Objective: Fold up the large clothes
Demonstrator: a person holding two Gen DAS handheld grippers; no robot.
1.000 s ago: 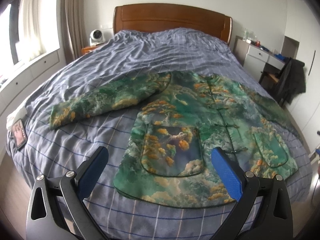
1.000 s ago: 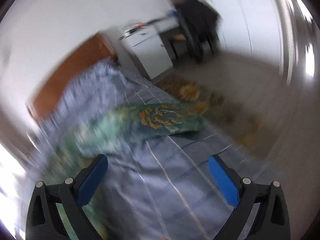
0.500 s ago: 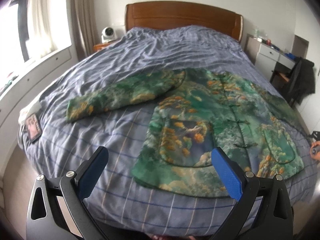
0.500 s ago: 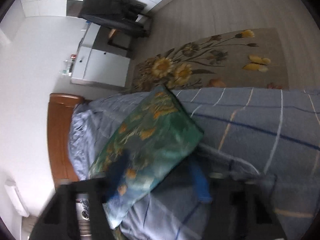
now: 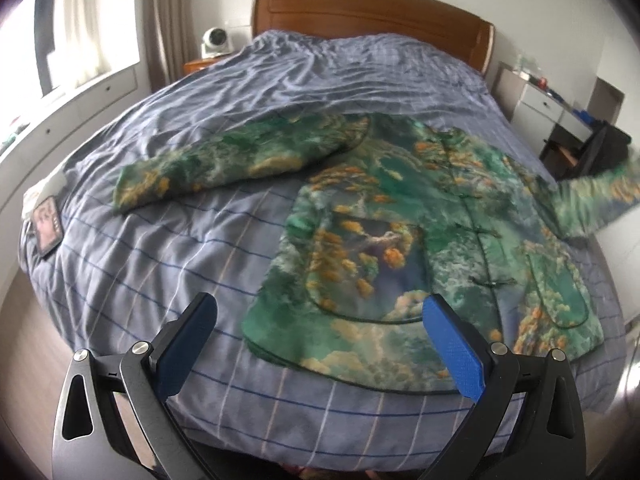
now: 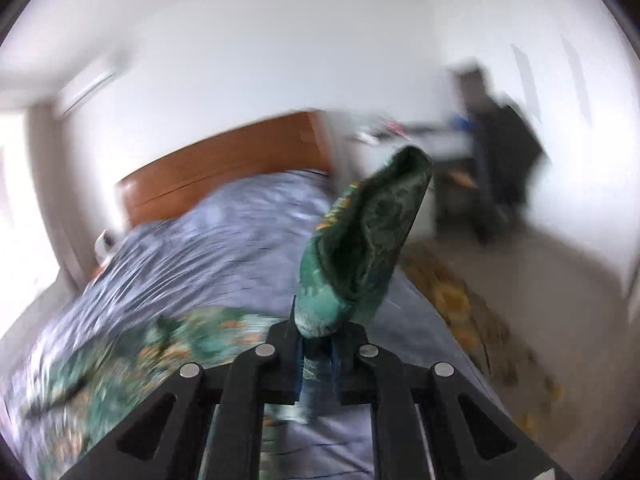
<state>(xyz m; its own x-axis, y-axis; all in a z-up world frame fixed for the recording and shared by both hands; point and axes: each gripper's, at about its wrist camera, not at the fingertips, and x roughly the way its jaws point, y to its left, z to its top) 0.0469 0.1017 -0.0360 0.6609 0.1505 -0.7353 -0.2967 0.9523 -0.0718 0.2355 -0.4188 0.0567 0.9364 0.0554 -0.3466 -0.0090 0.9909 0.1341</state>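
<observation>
Right gripper fingers pinch the jacket sleeve, lifted above the bed.

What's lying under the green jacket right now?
The green jacket lies spread on the blue checked bedcover; its far sleeve is lifted off it. Whatever sits beneath the jacket's body is covered.

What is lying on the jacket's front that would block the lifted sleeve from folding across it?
Nothing visible. The jacket front lies bare on the bed; the sleeve is clamped in the right hand-held gripper.
</observation>
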